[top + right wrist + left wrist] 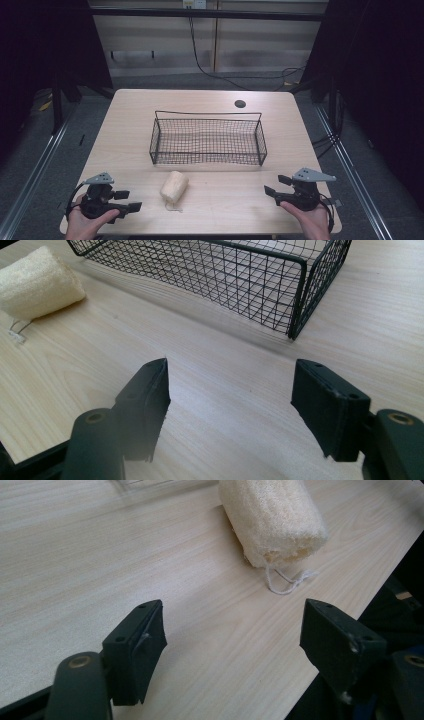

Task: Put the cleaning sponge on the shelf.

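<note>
Pale loofah near table edge

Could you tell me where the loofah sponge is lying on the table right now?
In the high view the loofah sponge lies on the table just in front of the wire basket, nearer the left tongs.

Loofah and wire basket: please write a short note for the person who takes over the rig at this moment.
Left gripper: open, holds nothing, near the table's front edge, left of the loofah.
Right gripper: open, holds nothing, at the front right.
Loofah: lies on the table, just in front of the wire basket, outside it, its string loop toward the person.
Done: nothing grasped.
Left: probably grasp the loofah and put it in the basket.
</note>
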Tool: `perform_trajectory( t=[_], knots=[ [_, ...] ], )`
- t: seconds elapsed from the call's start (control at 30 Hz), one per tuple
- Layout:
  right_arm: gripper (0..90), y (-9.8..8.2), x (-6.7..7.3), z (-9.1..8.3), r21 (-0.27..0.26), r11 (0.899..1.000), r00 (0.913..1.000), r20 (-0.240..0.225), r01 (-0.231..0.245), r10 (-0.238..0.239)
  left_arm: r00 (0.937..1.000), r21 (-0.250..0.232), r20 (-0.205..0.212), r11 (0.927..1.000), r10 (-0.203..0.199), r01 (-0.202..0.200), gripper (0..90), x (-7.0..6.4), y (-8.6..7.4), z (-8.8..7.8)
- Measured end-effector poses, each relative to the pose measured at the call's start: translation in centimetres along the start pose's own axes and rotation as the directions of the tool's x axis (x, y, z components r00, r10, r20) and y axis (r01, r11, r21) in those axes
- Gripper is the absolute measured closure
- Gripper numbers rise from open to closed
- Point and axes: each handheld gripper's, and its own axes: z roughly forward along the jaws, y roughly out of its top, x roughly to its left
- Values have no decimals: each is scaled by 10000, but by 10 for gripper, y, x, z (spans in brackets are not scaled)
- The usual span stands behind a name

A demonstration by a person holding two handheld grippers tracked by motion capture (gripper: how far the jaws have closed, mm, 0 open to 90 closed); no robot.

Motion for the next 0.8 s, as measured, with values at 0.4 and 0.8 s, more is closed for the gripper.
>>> perform_trajectory(
  t=[0.4, 0.8],
  knots=[
    [296, 7, 13, -4, 19, 9995, 9983, -494, -313, 314, 9998, 37, -43, 9998, 213, -213, 299, -7, 4, -1],
    [276, 8, 14, -5, 187, 9990, 9965, -725, -413, 425, 9996, 229, 226, 9996, 142, -147, 317, -19, 21, -3]
  ],
)
